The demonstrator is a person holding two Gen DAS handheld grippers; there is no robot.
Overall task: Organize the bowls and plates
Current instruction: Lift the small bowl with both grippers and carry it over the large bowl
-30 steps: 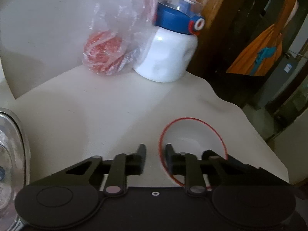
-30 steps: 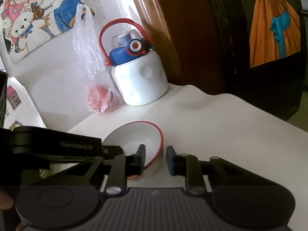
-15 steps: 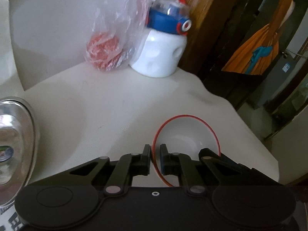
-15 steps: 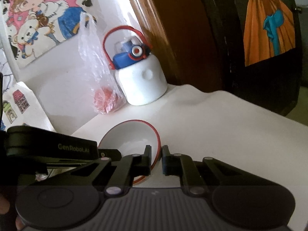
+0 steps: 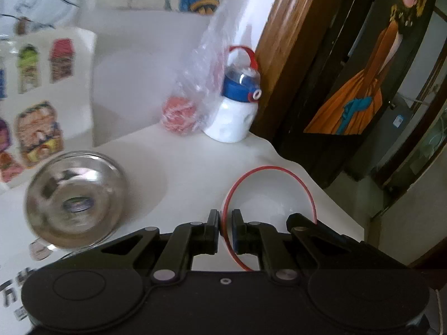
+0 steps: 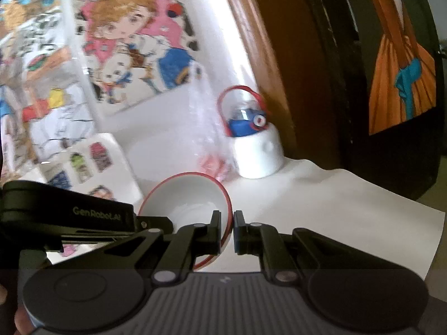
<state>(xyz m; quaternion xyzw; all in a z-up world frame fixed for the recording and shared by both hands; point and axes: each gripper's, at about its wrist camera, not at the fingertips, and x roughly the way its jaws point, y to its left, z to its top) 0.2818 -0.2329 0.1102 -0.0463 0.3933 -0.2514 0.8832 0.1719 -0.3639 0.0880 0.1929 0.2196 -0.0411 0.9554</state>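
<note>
Both my grippers, left (image 5: 225,227) and right (image 6: 226,230), pinch opposite rims of the red-rimmed bowl (image 5: 269,195); glass bowl (image 5: 75,199) sits left of my left fingers, probably the stacking target.

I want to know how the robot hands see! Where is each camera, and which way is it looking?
Left wrist: sits on the left gripper, looking forward along its fingers at the red-rimmed bowl, whose rim it pinches, and the glass bowl; only the gripper shows.
Right wrist: sits on the right gripper, facing the wall with cartoon pictures; it pinches the same bowl's other side, and the left gripper's black body pokes in.
Both see: the red-rimmed bowl, the white bottle, and the table.
</note>
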